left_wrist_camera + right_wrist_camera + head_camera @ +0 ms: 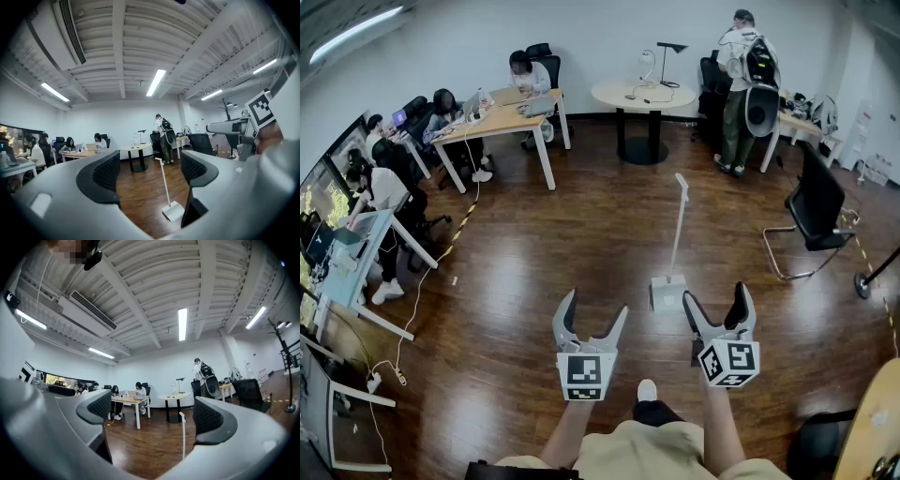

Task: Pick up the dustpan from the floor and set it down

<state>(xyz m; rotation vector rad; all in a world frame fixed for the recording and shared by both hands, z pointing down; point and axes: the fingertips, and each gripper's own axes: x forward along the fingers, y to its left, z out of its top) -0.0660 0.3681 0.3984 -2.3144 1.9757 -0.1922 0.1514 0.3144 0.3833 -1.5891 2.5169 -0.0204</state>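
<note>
No words, brand names or numbers can be read anywhere in the views. The only printed marks are black-and-white coded squares on the left marker cube (585, 375) behind the fingers of the left gripper (596, 302) and on the right marker cube (729, 363) behind the fingers of the right gripper (713, 292). They carry no letters or digits.

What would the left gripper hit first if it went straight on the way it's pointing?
Probably the dustpan's upright handle, seen ahead between the left gripper's open jaws, just right of centre; depth is unclear.

Round table (643, 94) near back wall — backpack-wearing person (739, 89) beside it; black chair (814, 208) apart, seated people (525, 73) at desk (502, 120).
</note>
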